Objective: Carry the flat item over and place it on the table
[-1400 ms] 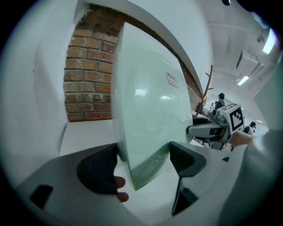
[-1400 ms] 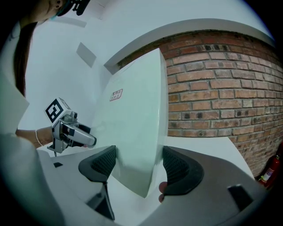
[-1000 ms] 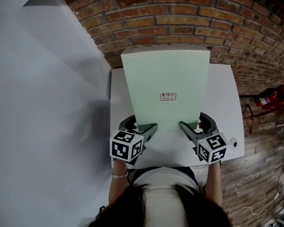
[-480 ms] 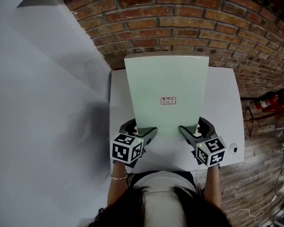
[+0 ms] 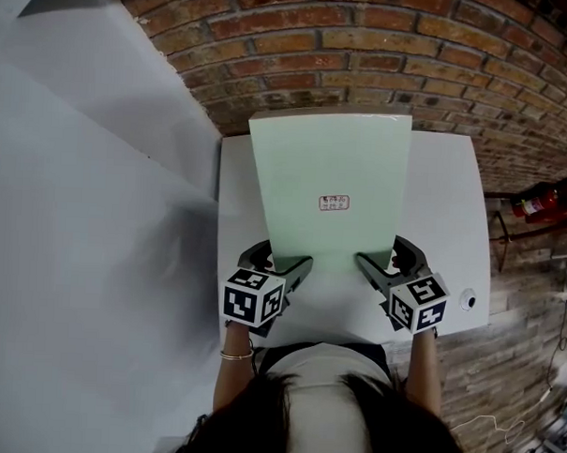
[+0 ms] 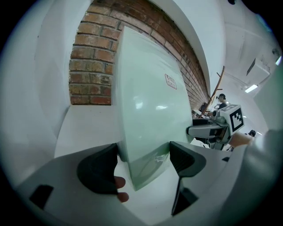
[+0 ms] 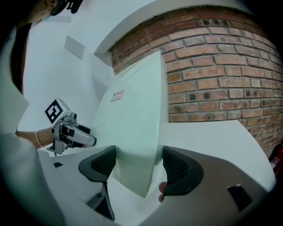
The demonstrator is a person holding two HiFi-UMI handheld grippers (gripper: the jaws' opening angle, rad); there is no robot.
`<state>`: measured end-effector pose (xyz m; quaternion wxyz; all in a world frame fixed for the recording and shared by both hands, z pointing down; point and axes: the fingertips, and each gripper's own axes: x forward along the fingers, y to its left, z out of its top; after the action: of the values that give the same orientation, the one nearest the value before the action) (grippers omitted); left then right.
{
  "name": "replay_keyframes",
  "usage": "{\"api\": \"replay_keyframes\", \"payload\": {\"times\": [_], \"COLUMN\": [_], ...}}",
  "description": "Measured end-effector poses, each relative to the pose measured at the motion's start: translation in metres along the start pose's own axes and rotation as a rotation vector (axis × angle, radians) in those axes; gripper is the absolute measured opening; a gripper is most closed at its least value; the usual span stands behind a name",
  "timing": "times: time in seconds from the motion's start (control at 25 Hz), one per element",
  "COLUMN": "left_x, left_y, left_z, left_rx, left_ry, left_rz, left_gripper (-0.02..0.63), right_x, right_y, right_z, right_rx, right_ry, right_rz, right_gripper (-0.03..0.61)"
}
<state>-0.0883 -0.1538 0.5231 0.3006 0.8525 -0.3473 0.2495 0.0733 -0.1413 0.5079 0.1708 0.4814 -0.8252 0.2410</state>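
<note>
Head view shows the green board [image 5: 327, 190] held tilted over the white table [image 5: 448, 219]. The left gripper [image 5: 284, 266] and right gripper [image 5: 377, 264] each squeeze a near corner. This looks like the putting-down step. Next, lower it flat, then let go.

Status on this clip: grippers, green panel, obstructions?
Left gripper and right gripper both shut on near corners of green panel. Panel held over white table. Nothing seen in the way.

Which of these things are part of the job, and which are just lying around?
Job: pale green panel, clamped at its near corners by left gripper and right gripper; white table.
Lying about: red fire extinguisher; small white round object on the table's corner.
</note>
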Motion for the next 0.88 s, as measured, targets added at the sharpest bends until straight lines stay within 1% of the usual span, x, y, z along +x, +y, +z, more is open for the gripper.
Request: {"api": "replay_keyframes", "payload": {"times": [0.88], "left_x": [0.019], "left_y": [0.013], "left_z": [-0.027], "left_rx": [-0.087], "left_ry": [0.074], "left_rz": [-0.01], "left_gripper": [0.382], "right_x": [0.021], "right_y": [-0.005], "right_z": [-0.029], "right_rx": [0.065], "right_ry": [0.08], "right_rz": [0.018], "right_gripper": [0.356]}}
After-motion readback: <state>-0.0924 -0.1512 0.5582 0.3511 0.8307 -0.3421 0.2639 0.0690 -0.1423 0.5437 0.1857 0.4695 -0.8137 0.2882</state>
